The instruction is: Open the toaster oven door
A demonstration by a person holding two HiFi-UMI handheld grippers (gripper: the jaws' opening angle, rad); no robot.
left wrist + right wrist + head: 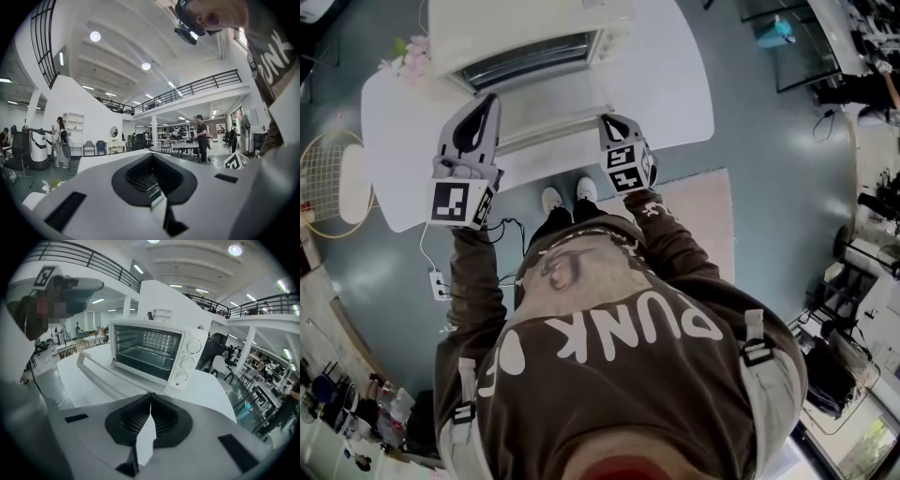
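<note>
The white toaster oven point(530, 33) stands at the far side of a white table point(675, 84). Its glass door point(548, 108) lies folded down flat toward me, and the dark inside with a rack shows in the right gripper view point(145, 352). The door's handle bar point(91, 371) runs along the door's near edge. My left gripper point(490, 98) is shut and empty at the door's left corner, and its own view tilts up at the room point(152, 157). My right gripper point(609, 119) is shut with nothing in it at the door's right corner, a little in front of the oven's knobs point(186, 362).
Pink flowers point(408, 56) lie at the table's far left. A round wire rack point(328, 178) stands left of the table. A power strip point(438, 281) with a cord lies on the floor near my shoes. Several people point(201, 136) stand far off in the hall.
</note>
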